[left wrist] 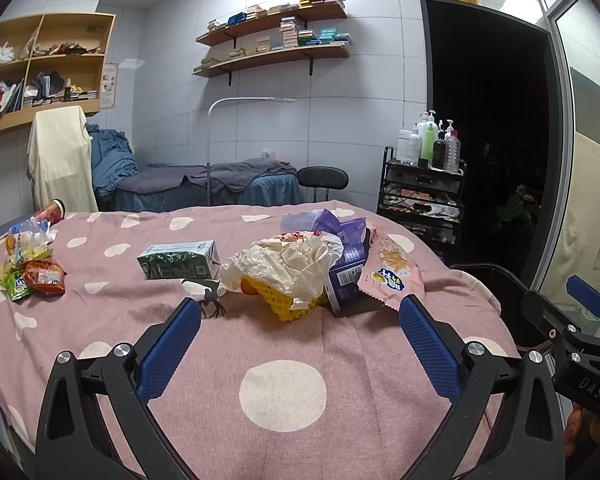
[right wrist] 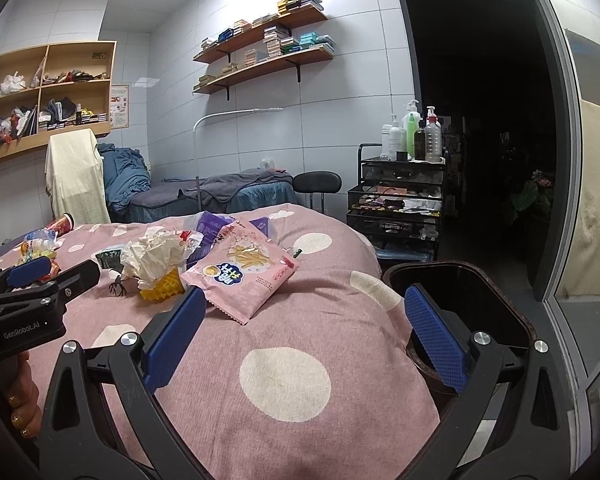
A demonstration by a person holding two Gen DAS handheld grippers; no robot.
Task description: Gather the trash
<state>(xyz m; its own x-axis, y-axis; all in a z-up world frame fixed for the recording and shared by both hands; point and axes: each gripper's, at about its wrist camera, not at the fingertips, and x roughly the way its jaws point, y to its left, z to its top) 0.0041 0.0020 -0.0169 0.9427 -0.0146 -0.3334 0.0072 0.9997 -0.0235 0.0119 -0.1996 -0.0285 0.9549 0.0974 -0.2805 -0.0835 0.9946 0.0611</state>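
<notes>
- Right wrist view had the pink snack packet point(right wrist: 242, 276) nearest me, lying flat on the pink dotted bed cover point(right wrist: 284, 384) at the edge of the central trash heap, just ahead of my right claw's left finger.
- Behind it sat the crumpled white paper point(right wrist: 154, 258) over a yellow mesh piece point(right wrist: 162, 286), with purple wrappers point(right wrist: 208, 226) at the back.
- From the left wrist view I also counted a green drink carton point(left wrist: 178, 260) lying on its side beside the heap, and a second cluster of wrappers point(left wrist: 34, 276) well apart at the far left of the bed.
- My right claw point(right wrist: 304, 334) was spread wide and held nothing; my left claw point(left wrist: 300, 346) was likewise spread and empty, hovering short of the heap.
- I judged nothing was picked yet: this was the approach to a first grasp.
- A dark bin point(right wrist: 480, 296) stood just off the bed's right edge, under my right claw's right finger.
- Next, I reckoned, the right claw should advance low, straddle the packet's near edge, pinch it, then swing right over the bin.
</notes>
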